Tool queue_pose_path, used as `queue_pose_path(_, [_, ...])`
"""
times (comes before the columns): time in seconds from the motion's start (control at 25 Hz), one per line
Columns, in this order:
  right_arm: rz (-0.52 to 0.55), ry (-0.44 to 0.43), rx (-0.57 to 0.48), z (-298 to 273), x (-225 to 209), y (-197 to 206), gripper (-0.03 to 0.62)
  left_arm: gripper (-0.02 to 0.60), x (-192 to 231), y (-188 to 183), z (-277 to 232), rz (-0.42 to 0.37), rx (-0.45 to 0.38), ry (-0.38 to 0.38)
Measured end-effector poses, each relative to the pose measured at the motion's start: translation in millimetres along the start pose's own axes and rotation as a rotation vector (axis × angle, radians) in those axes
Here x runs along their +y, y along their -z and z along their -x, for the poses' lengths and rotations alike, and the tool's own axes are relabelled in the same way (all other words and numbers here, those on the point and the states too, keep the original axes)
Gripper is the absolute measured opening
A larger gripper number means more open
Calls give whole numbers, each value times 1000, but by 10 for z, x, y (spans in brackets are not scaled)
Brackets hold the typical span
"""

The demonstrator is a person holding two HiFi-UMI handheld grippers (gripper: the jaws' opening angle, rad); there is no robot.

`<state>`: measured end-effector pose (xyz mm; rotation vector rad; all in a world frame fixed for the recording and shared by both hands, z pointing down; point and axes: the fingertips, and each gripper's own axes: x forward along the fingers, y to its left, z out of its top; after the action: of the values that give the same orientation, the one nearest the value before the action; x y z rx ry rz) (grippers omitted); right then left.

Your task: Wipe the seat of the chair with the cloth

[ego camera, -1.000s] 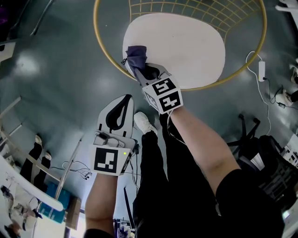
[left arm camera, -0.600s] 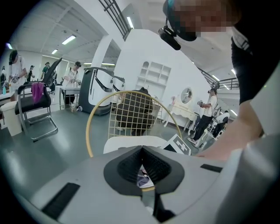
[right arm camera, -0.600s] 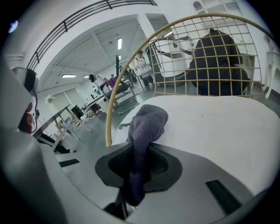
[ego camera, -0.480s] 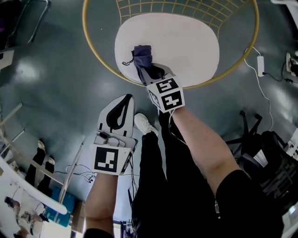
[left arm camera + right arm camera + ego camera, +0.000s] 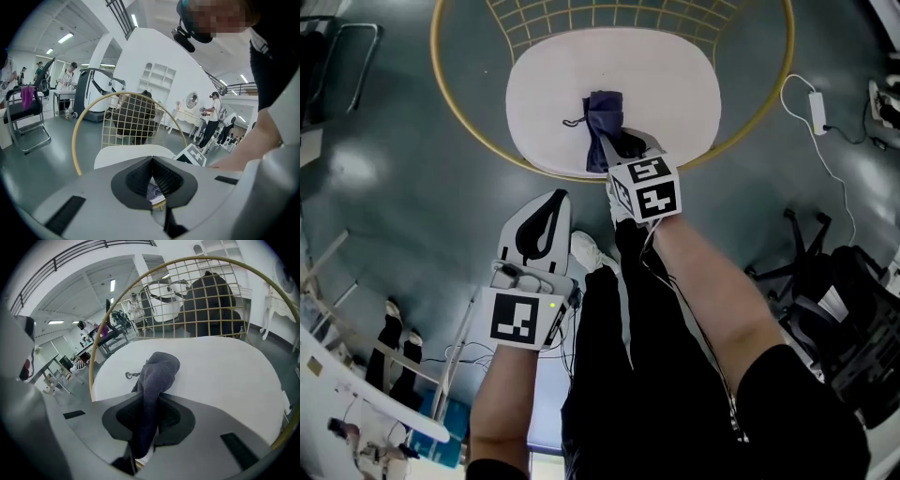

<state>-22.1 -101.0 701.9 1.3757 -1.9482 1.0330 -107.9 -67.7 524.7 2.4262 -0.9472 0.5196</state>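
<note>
The chair has a round gold wire frame (image 5: 461,122) and a white seat (image 5: 675,84). A dark blue cloth (image 5: 605,114) lies bunched on the seat, near its front middle, and my right gripper (image 5: 607,141) is shut on its near end. In the right gripper view the cloth (image 5: 158,373) runs up from the jaws onto the seat (image 5: 220,366). My left gripper (image 5: 554,199) hangs shut and empty over the floor, short of the chair's front rim. In the left gripper view, that left gripper (image 5: 152,161) faces the seat (image 5: 122,157).
The floor (image 5: 403,187) is grey-green. A white cable and plug (image 5: 814,108) lie to the right of the chair. A black office chair (image 5: 825,300) stands at the right. The person's white shoe (image 5: 588,248) is just below the chair's front rim. Other people stand in the far background.
My right gripper has slid the cloth along the seat from its left edge toward the middle. The left gripper has stayed where it was.
</note>
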Motion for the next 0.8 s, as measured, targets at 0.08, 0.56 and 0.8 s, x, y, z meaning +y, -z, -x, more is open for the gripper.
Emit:
queue_pose_path(0.08, [-19, 26, -3, 74, -148, 37, 63, 12, -68, -29, -54, -5, -6, 15])
queue_pose_path(0.56, [-47, 143, -7, 613, -879, 274, 63, 12, -496, -123, -323, -38, 11, 86])
queue_pose_path(0.8, [-61, 182, -9, 782, -1046, 324, 62, 12, -651, -173, -416, -59, 17, 120])
